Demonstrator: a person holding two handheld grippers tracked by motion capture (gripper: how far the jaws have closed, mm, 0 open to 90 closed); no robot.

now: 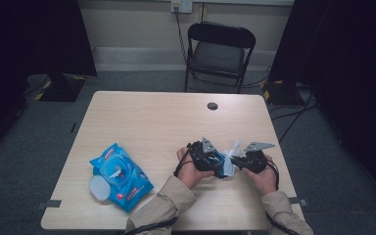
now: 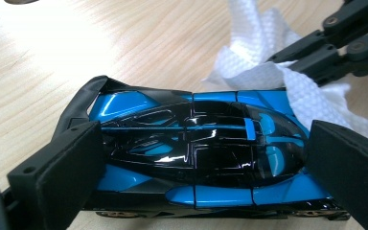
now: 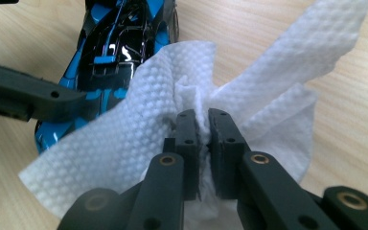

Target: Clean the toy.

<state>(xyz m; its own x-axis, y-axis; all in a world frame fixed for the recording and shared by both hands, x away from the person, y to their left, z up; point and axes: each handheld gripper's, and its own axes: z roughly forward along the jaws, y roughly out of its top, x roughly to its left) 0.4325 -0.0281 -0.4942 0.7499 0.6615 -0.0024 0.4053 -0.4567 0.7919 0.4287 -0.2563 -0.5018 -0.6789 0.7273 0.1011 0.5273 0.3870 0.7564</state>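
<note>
1. Toy car, glossy blue-and-black plastic, low and streamlined, sits on its wheels near the front right of the pale wood-grain table, held lengthwise between the pads of the left gripper; those jaws stand wide but press on its two ends. Judged from that hold, the main risk is the car slipping: its shell is slick and curved, and a sideways push from wiping could pivot it out of the pads or roll it along the tabletop.

2. Blue soft pack of wet wipes, with its round lid flipped open, lies well apart at the table's left. Left open, I expect the remaining wipes may dry; it is far enough off not to be knocked.

3. White embossed wipe is bunched and pinched in the right gripper, whose jaws are pressed nearly together on it. One flap drapes over the car's end, touching the bodywork. Only a small fold is gripped, so dragging it across the car could pull it free, or the loose flaps could snag on the left gripper's pad just beside them.

4. Hard black fingertips of the right gripper poke close to the cloth's edge; pressing too low could let bare plastic scrape the glossy shell instead of the wipe.
</note>
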